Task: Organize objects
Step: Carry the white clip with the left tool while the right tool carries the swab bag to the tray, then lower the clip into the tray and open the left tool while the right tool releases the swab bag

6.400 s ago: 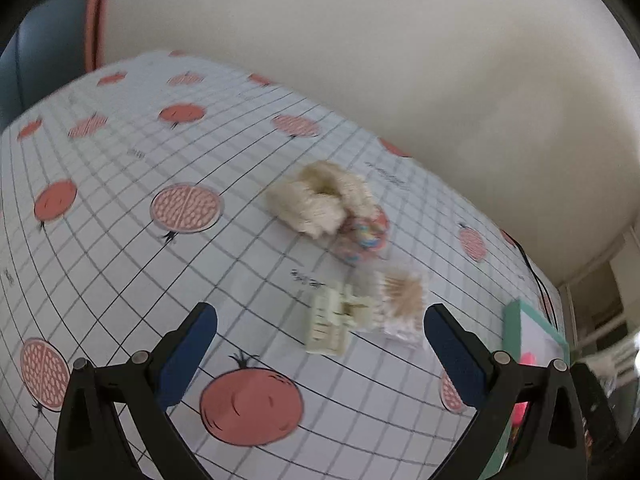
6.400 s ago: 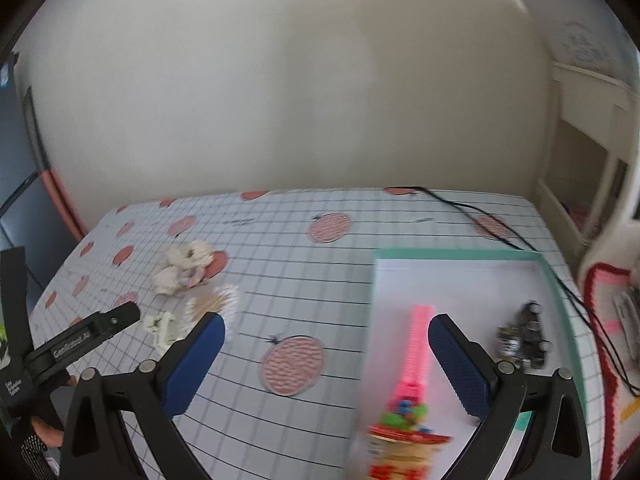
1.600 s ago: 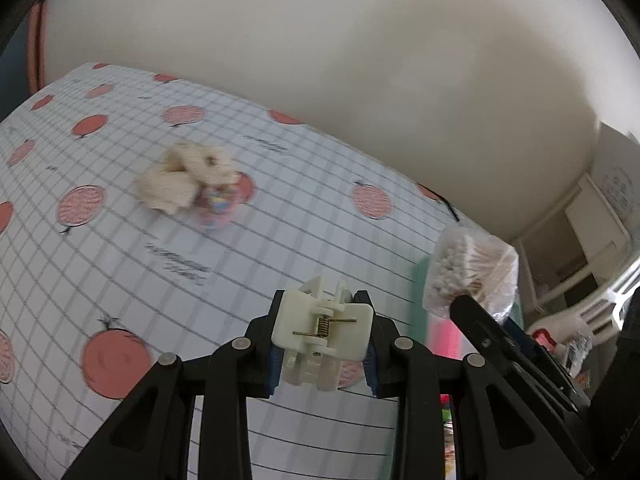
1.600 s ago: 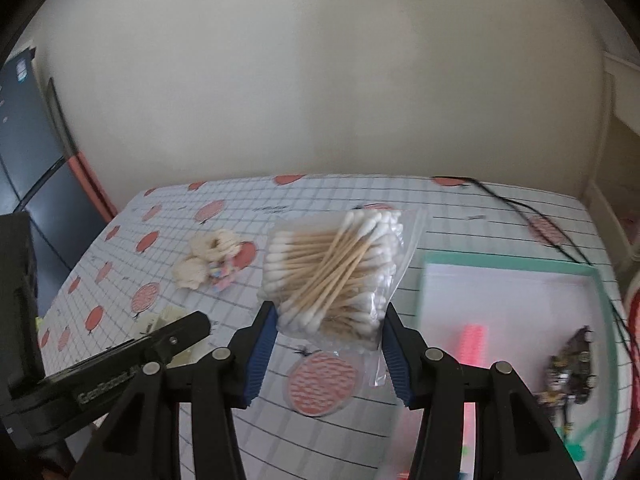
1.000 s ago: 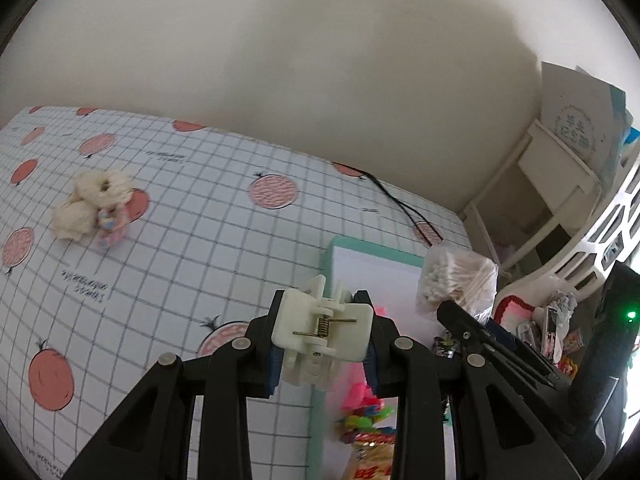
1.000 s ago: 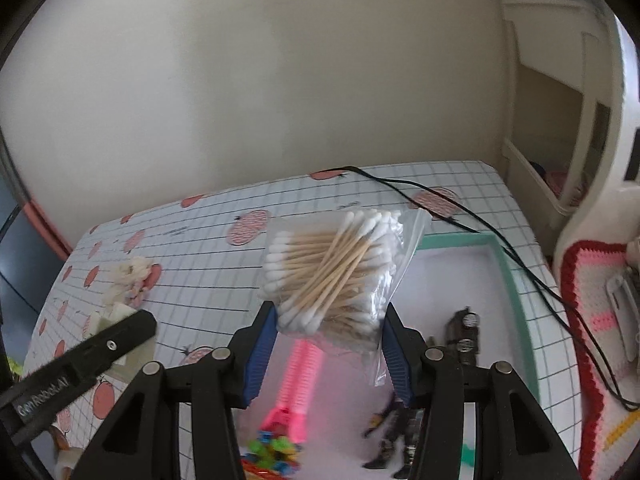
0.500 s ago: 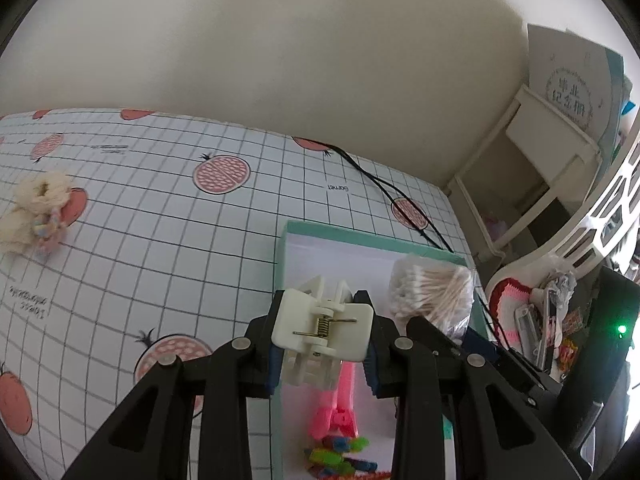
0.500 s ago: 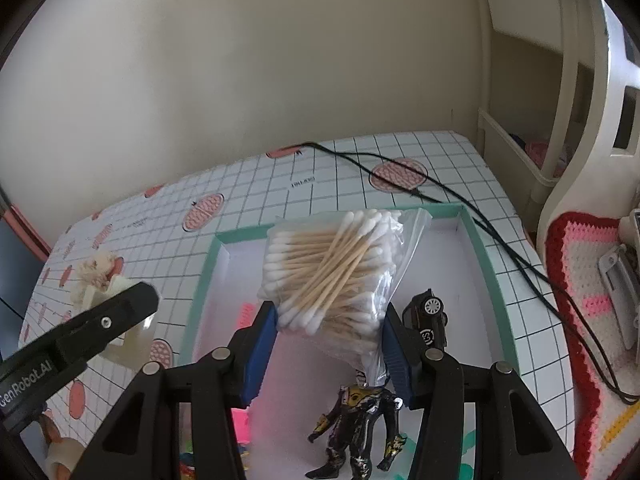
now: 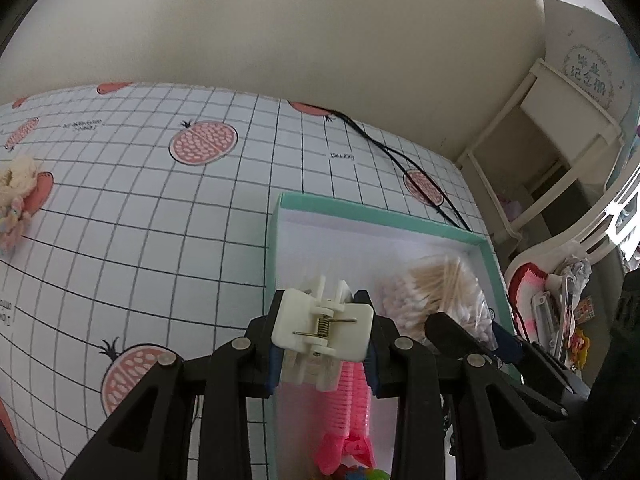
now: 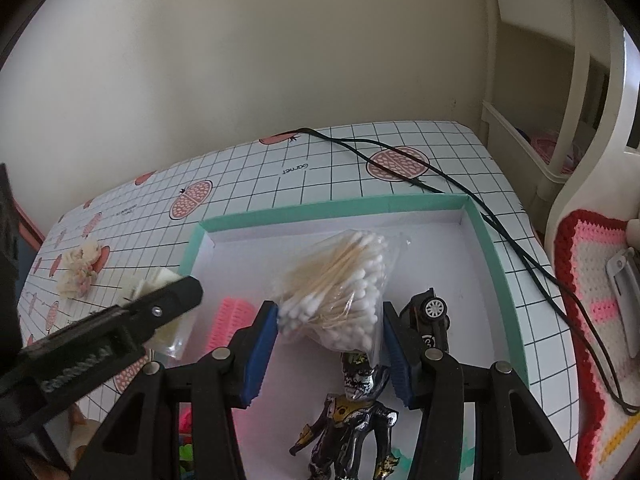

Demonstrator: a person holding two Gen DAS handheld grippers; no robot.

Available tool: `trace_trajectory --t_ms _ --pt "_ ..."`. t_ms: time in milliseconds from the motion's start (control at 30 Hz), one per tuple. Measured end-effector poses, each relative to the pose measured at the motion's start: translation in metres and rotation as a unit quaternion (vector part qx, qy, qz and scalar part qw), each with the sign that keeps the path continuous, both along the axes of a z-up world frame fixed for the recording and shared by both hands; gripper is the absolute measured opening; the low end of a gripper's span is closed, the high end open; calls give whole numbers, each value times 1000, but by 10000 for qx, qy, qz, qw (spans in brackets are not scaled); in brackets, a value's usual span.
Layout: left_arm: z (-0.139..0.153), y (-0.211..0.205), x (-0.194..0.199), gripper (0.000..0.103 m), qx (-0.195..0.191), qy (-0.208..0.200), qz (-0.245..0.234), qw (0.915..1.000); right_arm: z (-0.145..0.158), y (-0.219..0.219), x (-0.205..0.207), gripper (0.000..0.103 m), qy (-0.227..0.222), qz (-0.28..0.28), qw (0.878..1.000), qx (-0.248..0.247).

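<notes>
My left gripper point(image 9: 322, 334) is shut on a cream hair claw clip point(image 9: 322, 328) and holds it over the left part of the teal-rimmed box point(image 9: 380, 210). My right gripper point(image 10: 330, 344) is wider than a moment ago; the clear bag of cotton swabs point(image 10: 340, 280) sits between its blue pads, low inside the box point(image 10: 492, 256). The bag also shows in the left wrist view point(image 9: 436, 292). The left gripper with the clip shows in the right wrist view point(image 10: 160, 300).
In the box lie a pink comb point(image 10: 232, 318), a black toy car point(image 10: 430, 316) and a dark action figure point(image 10: 352, 412). A fluffy cream scrunchie pile point(image 10: 78, 272) lies on the grid tablecloth at left. A black cable point(image 10: 440, 188) runs past the box. A crocheted mat point(image 10: 596, 320) is at right.
Both grippers have moved further over the box and lower. The right jaws have spread a little and the swab bag has dropped down between them toward the box floor.
</notes>
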State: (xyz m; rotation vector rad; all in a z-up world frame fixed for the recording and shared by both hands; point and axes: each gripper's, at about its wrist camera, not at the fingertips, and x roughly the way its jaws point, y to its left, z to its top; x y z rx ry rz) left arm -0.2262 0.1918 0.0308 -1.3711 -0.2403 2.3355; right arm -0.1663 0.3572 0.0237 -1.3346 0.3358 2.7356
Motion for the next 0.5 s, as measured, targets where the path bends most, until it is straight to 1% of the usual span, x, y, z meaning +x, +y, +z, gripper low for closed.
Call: trace_trajectory --t_ms 167,333,500 --pt "-1 1 -1 34 23 33 -32 10000 -1 1 1 53 -13 22 10000 68" --pt "-1 1 1 34 170 -2 -48 9998 0 5 1 53 -42 11 10000 8" --pt "-1 2 2 34 201 -7 -67 9998 -1 9 2 55 -85 13 9999 -75"
